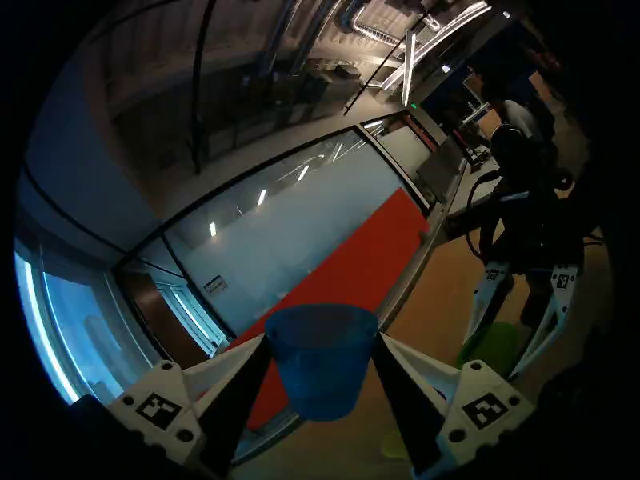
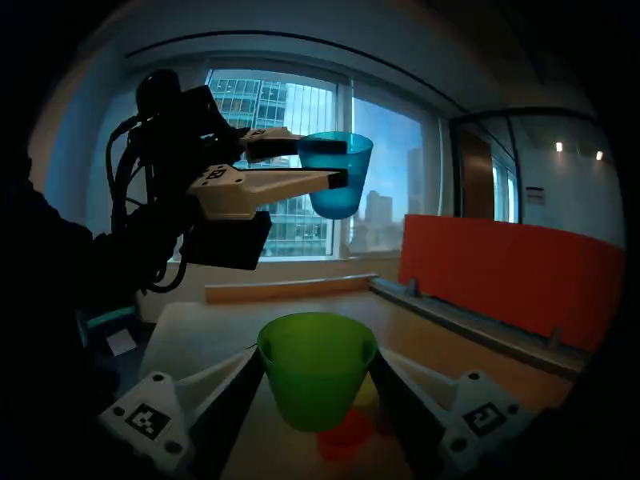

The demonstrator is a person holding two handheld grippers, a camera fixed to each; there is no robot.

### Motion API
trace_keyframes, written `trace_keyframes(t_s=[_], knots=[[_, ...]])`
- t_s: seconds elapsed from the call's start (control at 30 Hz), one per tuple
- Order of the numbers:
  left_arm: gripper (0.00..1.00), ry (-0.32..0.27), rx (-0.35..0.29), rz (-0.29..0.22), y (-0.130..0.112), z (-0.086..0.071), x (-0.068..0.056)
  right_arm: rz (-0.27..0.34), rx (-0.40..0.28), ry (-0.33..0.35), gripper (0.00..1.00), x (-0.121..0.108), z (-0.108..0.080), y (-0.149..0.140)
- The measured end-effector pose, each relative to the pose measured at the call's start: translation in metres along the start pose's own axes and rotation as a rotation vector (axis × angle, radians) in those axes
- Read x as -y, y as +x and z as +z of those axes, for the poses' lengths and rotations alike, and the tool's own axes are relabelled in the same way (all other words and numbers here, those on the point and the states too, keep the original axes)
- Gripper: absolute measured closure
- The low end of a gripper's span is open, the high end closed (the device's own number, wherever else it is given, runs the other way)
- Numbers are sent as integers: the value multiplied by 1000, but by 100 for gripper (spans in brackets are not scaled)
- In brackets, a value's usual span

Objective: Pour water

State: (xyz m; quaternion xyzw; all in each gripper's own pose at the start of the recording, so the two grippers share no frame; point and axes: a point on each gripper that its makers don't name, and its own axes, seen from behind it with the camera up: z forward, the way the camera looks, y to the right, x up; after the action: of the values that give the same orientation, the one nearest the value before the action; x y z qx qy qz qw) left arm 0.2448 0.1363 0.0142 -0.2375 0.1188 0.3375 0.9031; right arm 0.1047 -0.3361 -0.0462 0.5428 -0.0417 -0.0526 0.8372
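Left gripper [image 2: 326,164] has its two fingers closed on the sides of the blue cup [image 2: 340,192], gripping just below the rim. In the right gripper view it is up at 12 o'clock, against the window [image 2: 264,128]. It is held high, I judge, so the stream can fall into the receiver. Right gripper [image 2: 316,360] is likewise clamped on the green cup [image 2: 316,392], at 6 o'clock and low over the table [image 2: 200,328], which steadies it as the target. The blue cup's long axis reads close to vertical, mouth toward 12 o'clock, so pouring looks not yet begun. The green cup also stands mouth-up. I cannot tell whether either holds water.
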Motion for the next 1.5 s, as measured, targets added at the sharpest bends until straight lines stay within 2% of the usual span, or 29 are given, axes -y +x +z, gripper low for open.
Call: trace_keyframes(t_s=[0.77,1.2,1.5], knots=[[15,5,-20,164,15,-5,-3,3,-1,13,9,3,12,1],[15,-3,-21,227,20,-4,-10,-1,-2,20,9,5,14,4],[15,6,-26,279,26,-2,-10,-2,-5,20,9,5,14,5]])
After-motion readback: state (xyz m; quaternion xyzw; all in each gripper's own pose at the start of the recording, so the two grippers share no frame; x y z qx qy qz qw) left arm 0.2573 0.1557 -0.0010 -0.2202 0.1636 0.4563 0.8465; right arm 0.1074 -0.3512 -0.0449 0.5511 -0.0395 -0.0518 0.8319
